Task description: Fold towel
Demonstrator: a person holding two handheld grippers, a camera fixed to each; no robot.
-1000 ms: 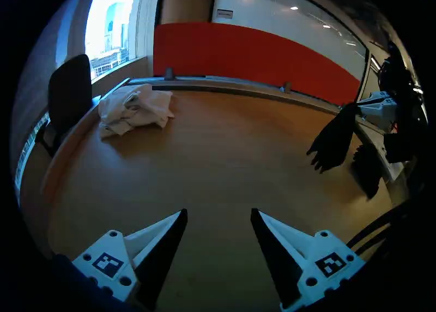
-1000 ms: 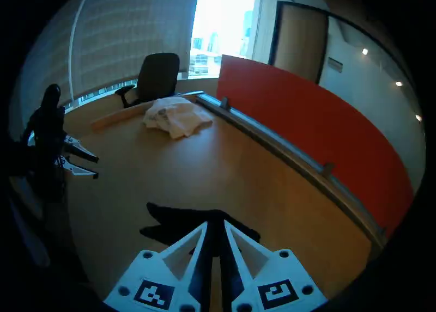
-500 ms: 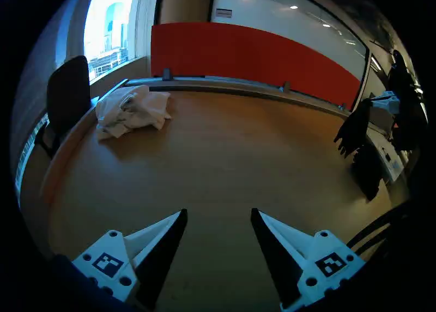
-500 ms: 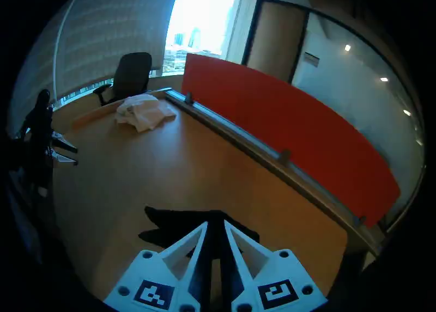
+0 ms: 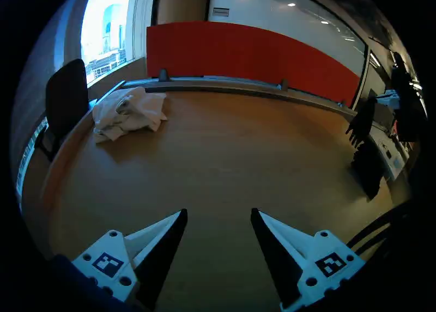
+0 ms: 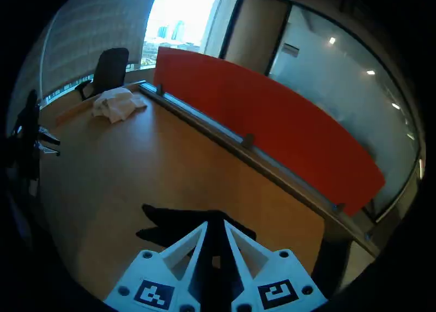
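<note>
Towel [image 5: 128,111] seen crumpled at far worktop [image 5: 229,148] corner beside chair [image 5: 65,99], well apart from both tools. Left tool [image 5: 218,211] held released, apparently readied for grasp; right tool [image 6: 216,225] clenched on dark cloth [image 6: 174,225], held clear of worktop.

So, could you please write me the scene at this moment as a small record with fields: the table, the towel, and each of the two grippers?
table: wooden table, with a red divider along its far edge
towel: white towel, crumpled in a heap at the far corner, near the office chair
left gripper: left gripper open, over bare wood, holding nothing
right gripper: right gripper shut on a dark cloth that hangs from it
fold: not begun on the white towel
</note>
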